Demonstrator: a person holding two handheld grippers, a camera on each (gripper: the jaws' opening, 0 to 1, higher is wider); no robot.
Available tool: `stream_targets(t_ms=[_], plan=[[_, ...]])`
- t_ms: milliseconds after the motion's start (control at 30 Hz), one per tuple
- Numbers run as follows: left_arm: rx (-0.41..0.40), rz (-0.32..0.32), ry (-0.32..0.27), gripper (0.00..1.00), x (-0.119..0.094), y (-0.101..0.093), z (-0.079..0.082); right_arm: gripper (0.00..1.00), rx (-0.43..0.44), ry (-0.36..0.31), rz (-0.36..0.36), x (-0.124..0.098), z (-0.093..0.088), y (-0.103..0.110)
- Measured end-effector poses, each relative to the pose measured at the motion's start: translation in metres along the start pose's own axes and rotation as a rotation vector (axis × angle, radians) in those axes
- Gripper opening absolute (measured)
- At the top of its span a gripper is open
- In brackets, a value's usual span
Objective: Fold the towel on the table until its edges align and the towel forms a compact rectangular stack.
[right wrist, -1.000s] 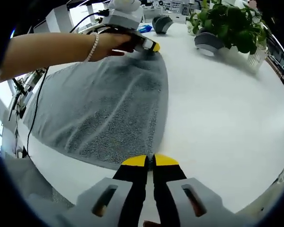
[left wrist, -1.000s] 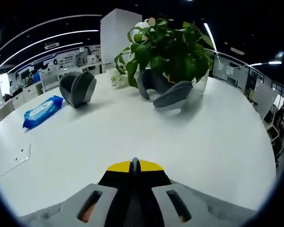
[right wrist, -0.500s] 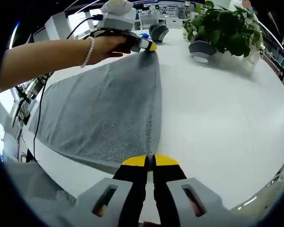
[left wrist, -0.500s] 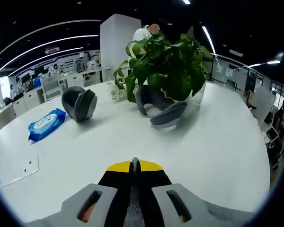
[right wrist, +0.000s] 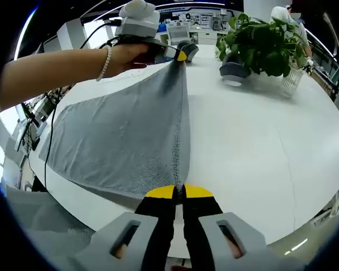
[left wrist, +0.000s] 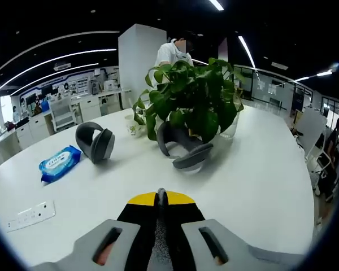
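Both grippers, left gripper [right wrist: 179,55] and right gripper [right wrist: 178,192], stay clamped on towel [right wrist: 130,135] corners, now lifted higher and pulled taut, so the fold's just starting.

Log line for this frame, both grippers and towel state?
left gripper: shut on towel corner | right gripper: shut on towel edge | towel: stretched taut, lifted | table

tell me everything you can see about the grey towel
The grey towel looks like soft terry cloth with a nubby pile. It is stretched taut along one edge between the right hand-held gripper, shut on its near corner, and the left hand-held gripper, shut on the far corner and held by a person's hand. From that lifted edge the cloth slopes down to the white table, where its lower part rests near the table's edge.
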State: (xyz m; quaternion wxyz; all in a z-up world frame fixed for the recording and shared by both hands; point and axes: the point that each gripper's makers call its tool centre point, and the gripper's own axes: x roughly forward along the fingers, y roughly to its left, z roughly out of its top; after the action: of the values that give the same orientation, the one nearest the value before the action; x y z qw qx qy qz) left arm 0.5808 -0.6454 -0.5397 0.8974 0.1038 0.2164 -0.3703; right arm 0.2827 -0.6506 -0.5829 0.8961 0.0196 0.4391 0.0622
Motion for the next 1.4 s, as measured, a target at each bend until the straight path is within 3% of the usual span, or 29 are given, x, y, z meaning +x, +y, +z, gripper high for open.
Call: stream_targets(t_ms=[333, 567, 800, 933, 1400], plan=[[-0.007, -0.007, -0.022, 0.04, -0.012, -0.002, 0.010, 0.01, -0.011, -0.029, -0.021, -0.017, 0.008, 0.005], [-0.028, -0.011, -0.059, 0.04, -0.029, 0.008, 0.022, 0.01, -0.032, -0.056, -0.015, -0.029, 0.020, 0.020], [-0.025, 0.002, -0.083, 0.04, -0.058, 0.026, 0.028, 0.01, -0.051, -0.080, 0.009, -0.040, 0.029, 0.047], [-0.030, 0.018, -0.104, 0.04, -0.077, 0.040, 0.031, 0.01, -0.131, -0.114, 0.006, -0.050, 0.040, 0.066], [-0.047, 0.083, -0.160, 0.04, -0.151, 0.102, 0.037, 0.01, -0.232, -0.187, 0.042, -0.070, 0.068, 0.139]])
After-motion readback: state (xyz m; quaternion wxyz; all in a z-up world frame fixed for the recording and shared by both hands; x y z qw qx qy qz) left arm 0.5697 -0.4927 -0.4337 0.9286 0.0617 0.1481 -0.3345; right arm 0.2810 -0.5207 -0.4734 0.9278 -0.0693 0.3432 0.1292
